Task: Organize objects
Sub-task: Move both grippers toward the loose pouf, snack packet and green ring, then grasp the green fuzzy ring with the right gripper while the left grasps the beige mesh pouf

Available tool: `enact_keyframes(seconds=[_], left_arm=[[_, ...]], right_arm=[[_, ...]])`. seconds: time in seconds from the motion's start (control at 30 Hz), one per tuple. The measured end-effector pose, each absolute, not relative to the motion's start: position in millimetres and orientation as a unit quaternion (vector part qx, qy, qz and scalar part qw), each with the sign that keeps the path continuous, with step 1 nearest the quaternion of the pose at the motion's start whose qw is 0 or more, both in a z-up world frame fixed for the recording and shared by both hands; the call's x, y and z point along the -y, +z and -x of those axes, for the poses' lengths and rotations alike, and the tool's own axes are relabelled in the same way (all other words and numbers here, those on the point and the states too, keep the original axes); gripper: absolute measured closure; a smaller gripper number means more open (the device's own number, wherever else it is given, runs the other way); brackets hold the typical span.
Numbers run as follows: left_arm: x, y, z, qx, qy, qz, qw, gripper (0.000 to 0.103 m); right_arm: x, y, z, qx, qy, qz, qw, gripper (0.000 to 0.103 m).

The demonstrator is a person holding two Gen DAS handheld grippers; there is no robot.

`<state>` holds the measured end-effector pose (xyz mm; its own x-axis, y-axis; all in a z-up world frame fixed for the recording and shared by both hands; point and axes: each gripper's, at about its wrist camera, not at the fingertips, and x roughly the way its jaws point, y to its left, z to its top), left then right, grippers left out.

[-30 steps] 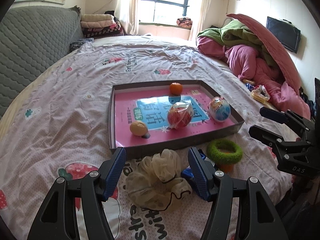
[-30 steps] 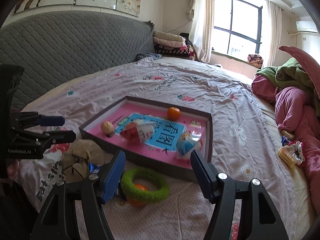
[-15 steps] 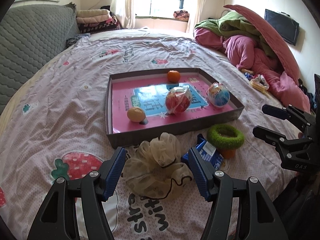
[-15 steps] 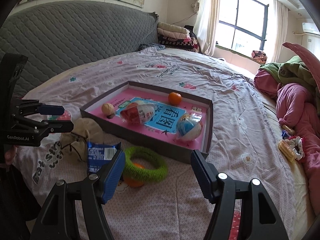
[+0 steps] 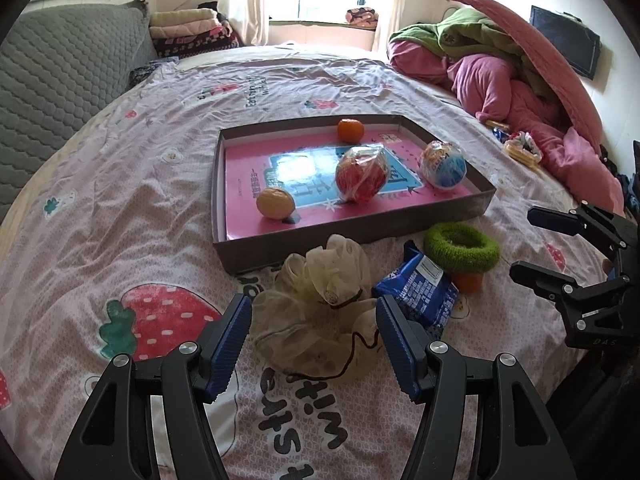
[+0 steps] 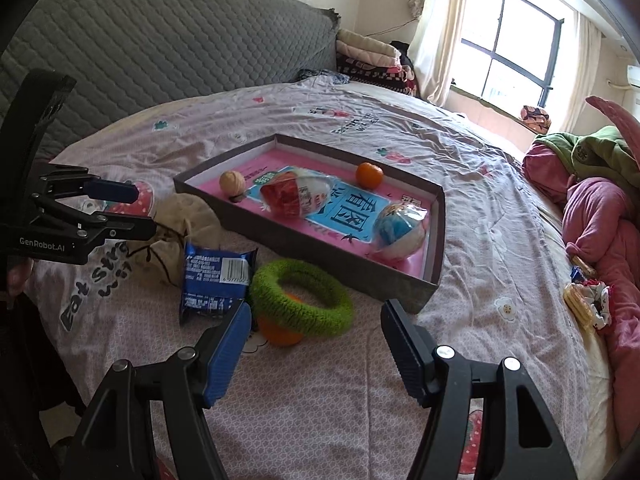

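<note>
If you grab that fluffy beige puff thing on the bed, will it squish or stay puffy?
The mesh puff would probably squish: it is loose, ruffled netting, slumped flat against the bedsheet. It likely weighs very little, being see-through mesh. Its thin dark cord trails loose and would probably dangle when lifted.

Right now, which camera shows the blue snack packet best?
The right wrist view: the blue snack packet lies nearly whole there, barcode up, its corner against the green knitted ring. In the left wrist view the blue snack packet sits partly behind the left gripper's right finger, beside the mesh bath pouf.
</note>
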<state>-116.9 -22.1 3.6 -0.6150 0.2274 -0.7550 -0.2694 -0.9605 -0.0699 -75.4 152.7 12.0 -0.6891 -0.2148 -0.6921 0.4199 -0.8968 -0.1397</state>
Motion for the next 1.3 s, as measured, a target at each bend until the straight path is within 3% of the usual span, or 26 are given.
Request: enact_keyframes(seconds=[0.87,1.3], left_arm=[[12,-12,125,-0.036,0.885,0.441,0.146,0.037],[18,-19,136,-0.027,0.886,0.445,0.127,0.037]], right_arm=[[-123,-16,94,-0.207,-0.887,-0.379,0.161,0.036],[-118,-20,109,-0.199,-0.89,-0.385,0.143,0.037]])
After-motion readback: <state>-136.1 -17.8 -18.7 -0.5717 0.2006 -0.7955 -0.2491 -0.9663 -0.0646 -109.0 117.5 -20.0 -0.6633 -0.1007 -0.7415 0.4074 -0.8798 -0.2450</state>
